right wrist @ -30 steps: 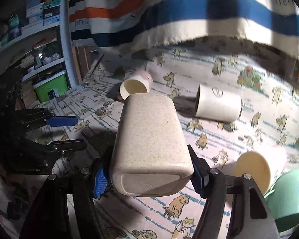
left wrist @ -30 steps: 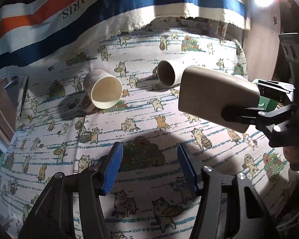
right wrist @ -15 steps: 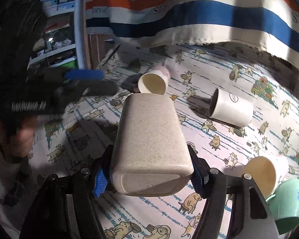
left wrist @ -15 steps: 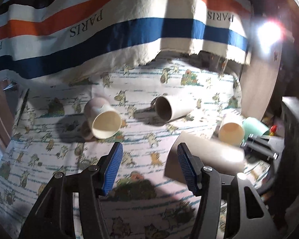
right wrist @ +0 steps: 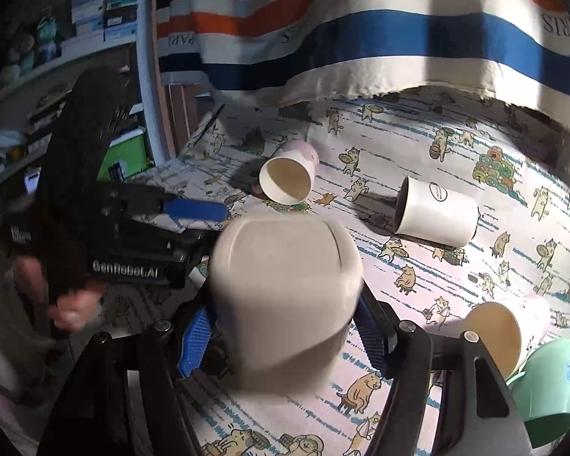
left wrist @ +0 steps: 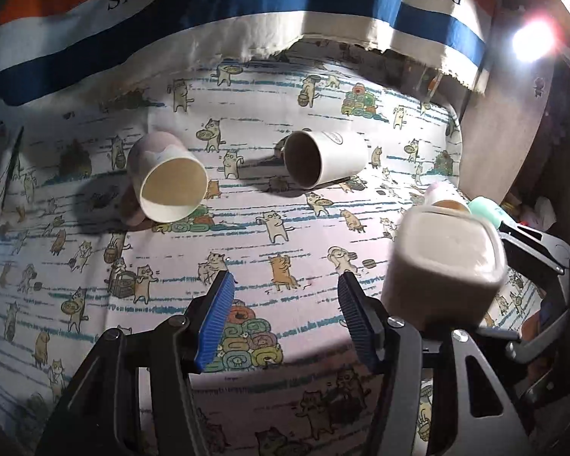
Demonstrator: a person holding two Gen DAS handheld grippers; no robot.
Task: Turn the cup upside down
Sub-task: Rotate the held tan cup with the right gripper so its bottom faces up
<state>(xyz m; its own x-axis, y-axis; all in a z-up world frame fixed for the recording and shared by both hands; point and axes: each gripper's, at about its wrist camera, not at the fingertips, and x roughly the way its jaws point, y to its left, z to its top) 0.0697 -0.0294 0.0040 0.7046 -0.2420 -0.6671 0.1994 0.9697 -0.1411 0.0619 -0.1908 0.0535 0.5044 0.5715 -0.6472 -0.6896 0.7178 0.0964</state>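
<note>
Left gripper [left wrist: 285, 319] is hovering over the cat-print cloth [left wrist: 285, 228] with jaws apart, nothing between the blue pads [left wrist: 214, 319]; in the right wrist view it is sitting left of the beige cup [right wrist: 285, 285], held by a hand [right wrist: 70, 313]. Taking the beige cup as landmark: far-left of it, a pink cup [left wrist: 167, 178] is lying on its side, mouth facing the cameras. Behind it, nearer centre, a white cup [left wrist: 323, 155] is lying on its side too, mouth pointing left. The beige cup [left wrist: 442, 266] itself is sitting with its flat base up, right of the left gripper, and the right gripper [right wrist: 281, 328] is clamping it on both sides, blue pads [right wrist: 193, 338] pressing against its walls. Cannot tell whether its rim is touching the cloth. Motion blur on the cup in both views. Right of it, a second pink cup [right wrist: 509, 326] is lying on its side, with a green cup [right wrist: 551, 383] touching it at the far right. Striped PARIS fabric [left wrist: 247, 11] is hanging behind the whole lot.
</note>
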